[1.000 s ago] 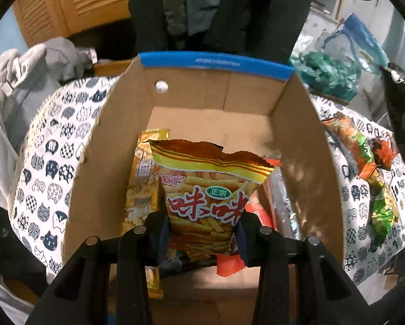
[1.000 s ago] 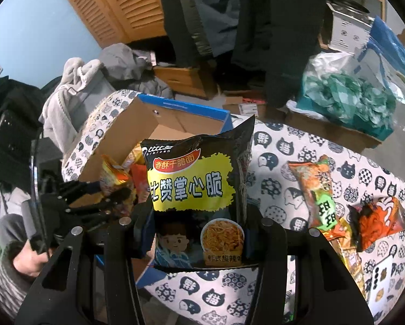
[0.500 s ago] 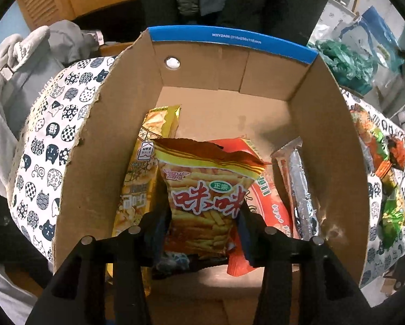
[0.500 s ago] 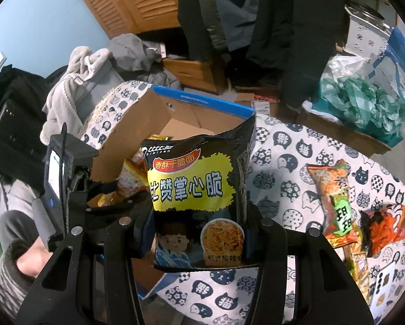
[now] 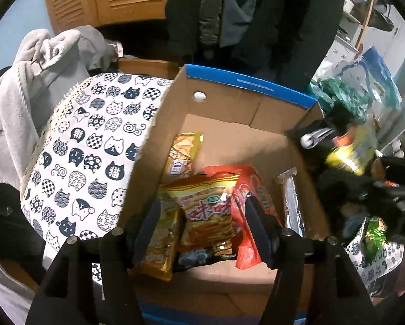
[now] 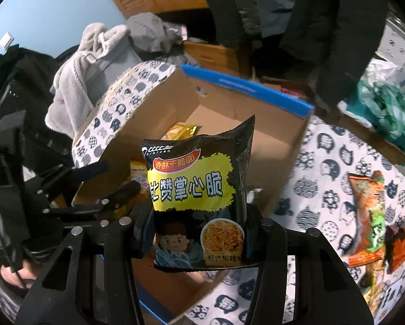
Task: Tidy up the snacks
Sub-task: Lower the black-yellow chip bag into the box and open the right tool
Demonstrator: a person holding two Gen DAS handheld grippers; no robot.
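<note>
A cardboard box with a blue rim [image 5: 246, 81] stands on the cat-print cloth and holds several snack packs. My left gripper [image 5: 202, 230] is open over the box's near end, and the orange fries bag [image 5: 208, 214] lies loose between its fingers on the other packs. My right gripper [image 6: 197, 233] is shut on a black and yellow noodle snack bag [image 6: 197, 187] and holds it upright above the box [image 6: 246, 86]. The right gripper and its bag show blurred in the left wrist view [image 5: 349, 154] at the box's right wall.
A yellow pack [image 5: 183, 157], a red pack [image 5: 254, 197] and a silver pack [image 5: 292, 203] lie in the box. More snack bags [image 6: 370, 216] lie on the cloth [image 6: 330, 189] to the right. A grey towel [image 5: 34, 81] hangs at the left, coats behind.
My left gripper has opened and let the orange fries bag drop into the box, then drawn back a little. My right gripper has carried the black bag over the box.
</note>
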